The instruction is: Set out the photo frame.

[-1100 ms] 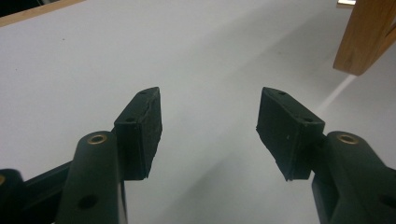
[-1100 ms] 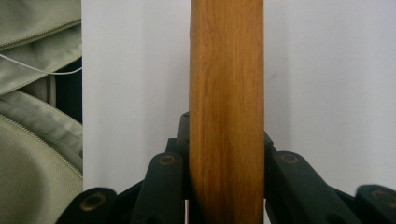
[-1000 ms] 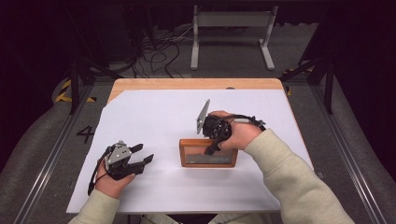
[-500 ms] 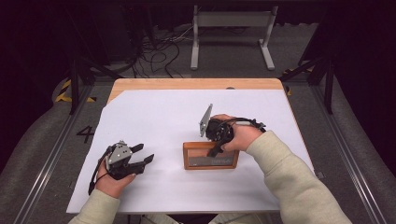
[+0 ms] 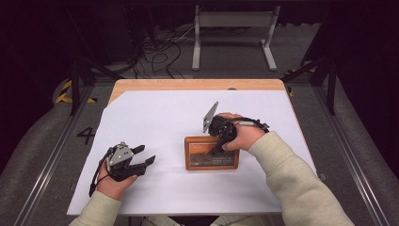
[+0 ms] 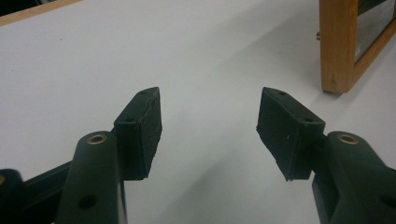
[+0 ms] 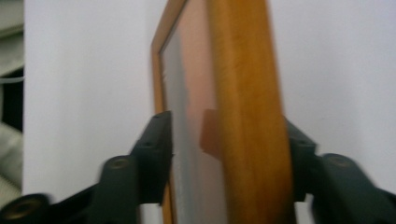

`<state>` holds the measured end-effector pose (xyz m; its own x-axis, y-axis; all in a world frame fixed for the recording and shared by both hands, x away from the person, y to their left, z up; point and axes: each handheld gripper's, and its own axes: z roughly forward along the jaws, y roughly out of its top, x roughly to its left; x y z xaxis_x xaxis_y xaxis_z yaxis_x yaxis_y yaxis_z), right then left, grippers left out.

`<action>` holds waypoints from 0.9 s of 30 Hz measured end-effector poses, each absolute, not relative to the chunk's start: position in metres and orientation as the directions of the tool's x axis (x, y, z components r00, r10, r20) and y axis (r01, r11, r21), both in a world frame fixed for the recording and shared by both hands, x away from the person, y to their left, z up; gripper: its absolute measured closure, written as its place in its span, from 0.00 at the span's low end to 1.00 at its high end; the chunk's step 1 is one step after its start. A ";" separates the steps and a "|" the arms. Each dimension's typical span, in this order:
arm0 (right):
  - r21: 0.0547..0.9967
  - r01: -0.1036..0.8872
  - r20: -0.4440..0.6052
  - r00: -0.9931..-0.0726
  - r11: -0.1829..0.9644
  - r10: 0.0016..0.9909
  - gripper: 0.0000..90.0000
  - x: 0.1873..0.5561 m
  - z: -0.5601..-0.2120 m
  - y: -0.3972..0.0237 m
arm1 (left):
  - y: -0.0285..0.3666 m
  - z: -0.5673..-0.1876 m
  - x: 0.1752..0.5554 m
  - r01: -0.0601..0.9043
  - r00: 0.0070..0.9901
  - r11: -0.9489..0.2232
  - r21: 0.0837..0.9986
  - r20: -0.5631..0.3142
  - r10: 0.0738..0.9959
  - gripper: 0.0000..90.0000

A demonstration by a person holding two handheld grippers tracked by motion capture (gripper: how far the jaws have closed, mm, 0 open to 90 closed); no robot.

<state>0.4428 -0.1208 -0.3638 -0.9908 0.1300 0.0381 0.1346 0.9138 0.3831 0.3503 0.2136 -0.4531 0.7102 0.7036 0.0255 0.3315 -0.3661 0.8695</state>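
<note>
Your right gripper (image 7: 224,140), jaws just opening, straddles the top rail of the wooden picture frame (image 5: 211,154) lying on the worktop (image 5: 155,113); it looks stiff, light, glass-fronted, so pinch that rail gently.

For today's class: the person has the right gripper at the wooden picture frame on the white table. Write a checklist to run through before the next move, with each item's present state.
1. Wooden picture frame stands on the white table, well inside its edges: ok.
2. Right gripper straddles the frame's top edge, its jaws having just been opening: ok.
3. Left pad off the glass, a gap showing in the right gripper view: ok.
4. Right pad off the wood: cannot tell, the frame hides the contact.
5. Frame stays upright unaided: cannot tell.
6. Left gripper open, holding nothing, apart from the frame: ok.
</note>
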 end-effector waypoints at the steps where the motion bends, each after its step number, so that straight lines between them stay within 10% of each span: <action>1: 0.409 0.140 0.030 -0.990 0.902 0.140 0.36 0.444 -0.365 -0.121 | 0.214 -0.453 0.350 0.332 0.710 -0.366 0.869 0.025 0.704 0.44; 27: 0.602 0.194 -0.088 -0.948 0.775 0.305 0.14 0.416 -0.323 -0.191 | 0.219 -0.452 0.345 0.354 0.695 -0.352 0.867 0.008 0.719 0.43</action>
